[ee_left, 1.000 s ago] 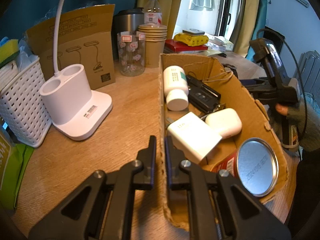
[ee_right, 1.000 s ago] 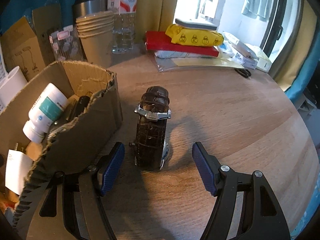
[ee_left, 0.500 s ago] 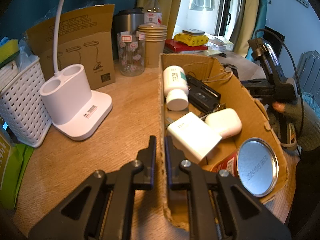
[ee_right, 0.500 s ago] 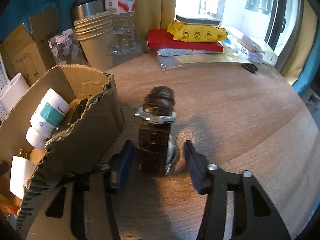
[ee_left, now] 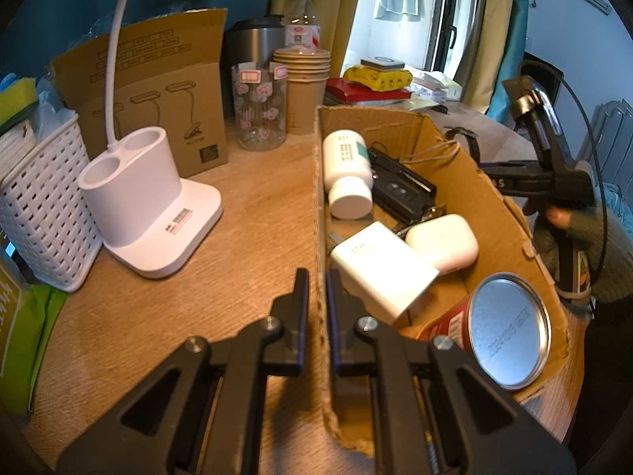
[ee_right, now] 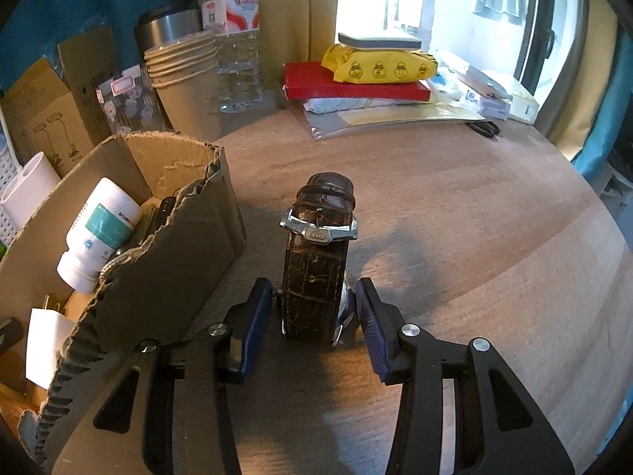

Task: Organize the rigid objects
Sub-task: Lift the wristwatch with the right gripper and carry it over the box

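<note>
A brown leather wristwatch (ee_right: 316, 273) stands on edge on the wooden table, just right of the open cardboard box (ee_right: 190, 253). My right gripper (ee_right: 312, 285) straddles the watch case, and its blue pads (ee_right: 257, 316) press both sides of it. My left gripper (ee_left: 316, 277) is shut on the box's near left wall (ee_left: 318, 206). In the box lie a white pill bottle (ee_left: 348, 170), a black key fob (ee_left: 399, 190), a white charger (ee_left: 379, 273), a white earbud case (ee_left: 443, 241) and a red tin can (ee_left: 506, 328).
A white lamp base (ee_left: 146, 206) and a white basket (ee_left: 43, 198) stand left of the box. Paper cups (ee_left: 304, 91), a sticker jar (ee_left: 259, 107) and a water bottle (ee_right: 237, 39) line the back. A red book stack (ee_right: 356, 83) and scissors (ee_right: 484, 128) lie far right.
The right gripper's jaws closed from wide apart onto the watch and edged forward around it. The left gripper kept its hold on the box wall and did not move.
</note>
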A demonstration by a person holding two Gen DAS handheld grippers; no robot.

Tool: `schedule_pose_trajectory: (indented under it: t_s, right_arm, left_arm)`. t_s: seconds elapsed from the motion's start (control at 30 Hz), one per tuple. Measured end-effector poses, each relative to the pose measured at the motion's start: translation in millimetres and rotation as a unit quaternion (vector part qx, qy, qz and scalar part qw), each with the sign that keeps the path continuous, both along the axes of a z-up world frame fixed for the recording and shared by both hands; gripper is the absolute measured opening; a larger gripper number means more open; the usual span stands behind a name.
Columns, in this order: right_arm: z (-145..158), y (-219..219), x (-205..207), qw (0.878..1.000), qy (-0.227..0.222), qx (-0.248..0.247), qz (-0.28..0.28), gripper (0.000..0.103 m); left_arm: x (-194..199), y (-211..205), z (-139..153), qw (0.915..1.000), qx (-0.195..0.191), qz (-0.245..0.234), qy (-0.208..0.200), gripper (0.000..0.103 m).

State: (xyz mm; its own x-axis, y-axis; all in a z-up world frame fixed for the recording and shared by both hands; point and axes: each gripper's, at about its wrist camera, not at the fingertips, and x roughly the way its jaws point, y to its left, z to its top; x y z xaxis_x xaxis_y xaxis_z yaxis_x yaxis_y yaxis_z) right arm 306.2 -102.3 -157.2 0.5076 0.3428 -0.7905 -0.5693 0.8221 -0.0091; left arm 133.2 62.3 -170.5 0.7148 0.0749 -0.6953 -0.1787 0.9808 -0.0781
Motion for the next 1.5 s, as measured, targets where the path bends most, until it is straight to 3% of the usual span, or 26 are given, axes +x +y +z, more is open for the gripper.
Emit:
schedule_pose_trajectory:
  t_s: [0.6, 1.5]
  right_arm:
    - [24.7, -27.4, -47.9, 0.998, -0.038, 0.031, -0.034, 0.047]
    - [89.1, 4.7, -122.3, 0.99, -0.112, 0.07, 0.044, 0.047]
  left_arm:
    - [0.1, 0.0, 0.0, 1.0, 0.0, 0.0, 0.0, 0.01]
    - [0.2, 0.8, 0.1, 1.0, 0.0, 0.0, 0.0, 0.01]
